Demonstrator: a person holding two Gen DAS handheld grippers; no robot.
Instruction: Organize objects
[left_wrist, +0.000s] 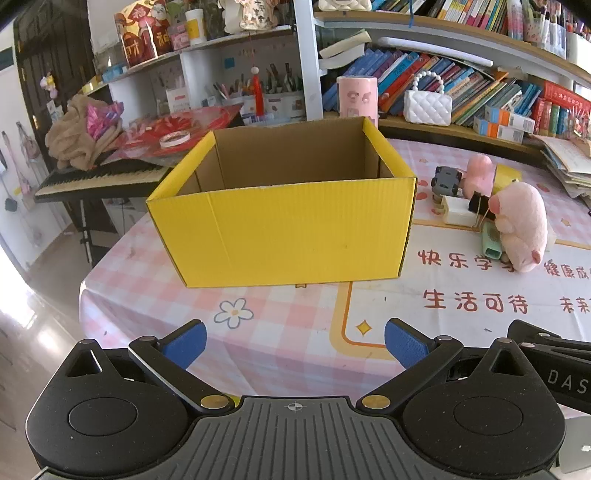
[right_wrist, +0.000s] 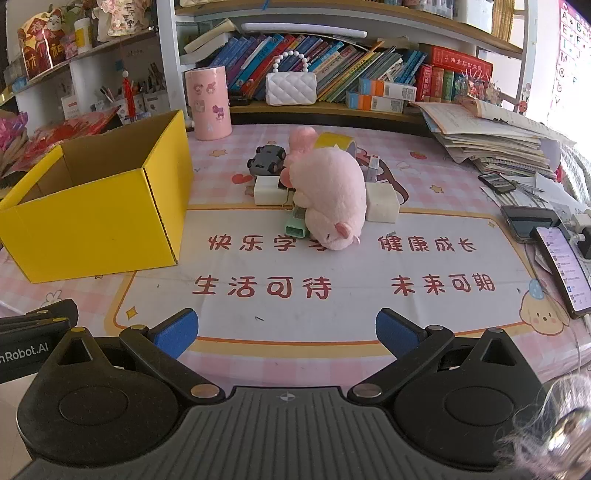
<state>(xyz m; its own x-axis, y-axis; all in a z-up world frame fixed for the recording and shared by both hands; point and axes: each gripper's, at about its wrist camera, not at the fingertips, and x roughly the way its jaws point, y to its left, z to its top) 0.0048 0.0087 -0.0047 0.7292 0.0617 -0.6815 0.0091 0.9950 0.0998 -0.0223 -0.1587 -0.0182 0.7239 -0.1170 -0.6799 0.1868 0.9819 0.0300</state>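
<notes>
Corrugated cardboard box (left_wrist: 284, 229), matte yellow outside, raw brown inside; beside it a fuzzy pink plush pig (right_wrist: 332, 195) on glossy tablecloth (right_wrist: 332, 266).

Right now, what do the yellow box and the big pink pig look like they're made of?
Yellow box: corrugated cardboard, matte yellow outside, bare brown inside; fine ribbing and folded seams show. Pink pig: soft plush fabric, fuzzy nap, probably stuffed.

Open yellow box (right_wrist: 92, 206) seemingly empty; pink plush pig (right_wrist: 332, 192) face-down beside
</notes>
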